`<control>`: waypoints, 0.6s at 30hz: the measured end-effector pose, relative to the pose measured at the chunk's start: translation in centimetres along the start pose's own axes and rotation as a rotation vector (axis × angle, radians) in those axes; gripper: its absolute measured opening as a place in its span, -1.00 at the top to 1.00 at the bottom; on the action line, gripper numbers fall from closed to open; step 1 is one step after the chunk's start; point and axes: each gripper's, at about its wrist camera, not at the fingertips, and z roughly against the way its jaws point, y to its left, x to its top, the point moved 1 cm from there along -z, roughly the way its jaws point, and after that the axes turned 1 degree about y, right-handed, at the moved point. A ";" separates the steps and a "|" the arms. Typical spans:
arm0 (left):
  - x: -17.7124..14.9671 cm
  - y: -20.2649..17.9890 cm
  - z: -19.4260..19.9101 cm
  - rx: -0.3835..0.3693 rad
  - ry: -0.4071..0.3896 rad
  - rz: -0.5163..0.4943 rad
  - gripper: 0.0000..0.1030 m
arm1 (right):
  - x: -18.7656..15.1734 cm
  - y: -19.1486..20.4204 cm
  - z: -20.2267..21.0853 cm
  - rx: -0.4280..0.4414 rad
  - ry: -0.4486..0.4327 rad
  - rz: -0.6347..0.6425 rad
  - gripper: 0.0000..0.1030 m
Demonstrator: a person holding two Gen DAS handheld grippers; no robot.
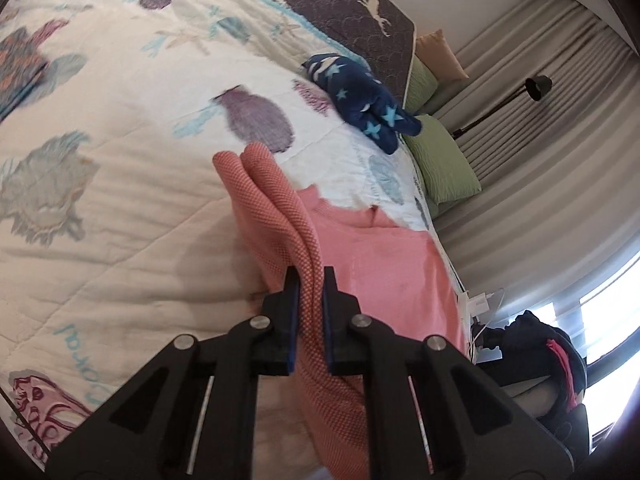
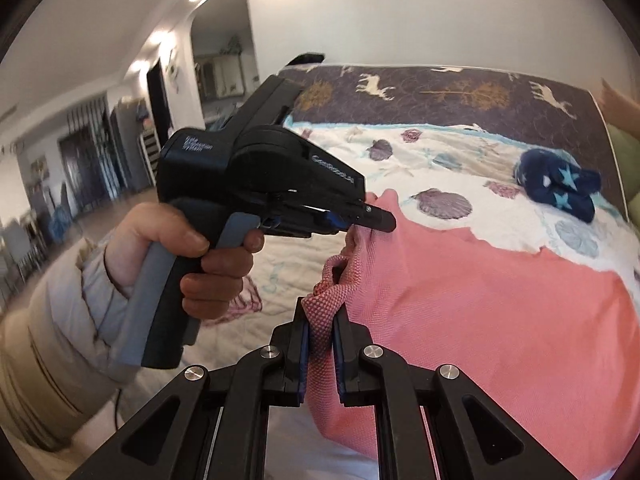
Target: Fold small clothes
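A pink knit garment (image 1: 384, 264) lies on the seashell-print quilt (image 1: 120, 160), one edge lifted off the bed. My left gripper (image 1: 311, 276) is shut on a bunched fold of that edge, which rises past the fingertips. In the right wrist view the same garment (image 2: 480, 300) spreads to the right. My right gripper (image 2: 322, 312) is shut on another bunched corner of it. The left gripper (image 2: 380, 220) shows from the side, held by a person's hand (image 2: 168, 248), pinching the cloth just above and beyond the right one.
A folded navy garment with blue stars (image 1: 360, 100) rests near the far end of the bed (image 2: 560, 184). Green pillows (image 1: 444, 160), a black floor lamp (image 1: 538, 88) and curtains stand beyond the bed's right side. A dark pile of clothes (image 1: 532, 344) sits by the window.
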 end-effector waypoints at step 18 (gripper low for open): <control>-0.1 -19.3 -13.5 -0.088 0.156 -0.322 0.83 | -3.3 -13.1 13.1 -0.183 -0.214 -0.294 0.82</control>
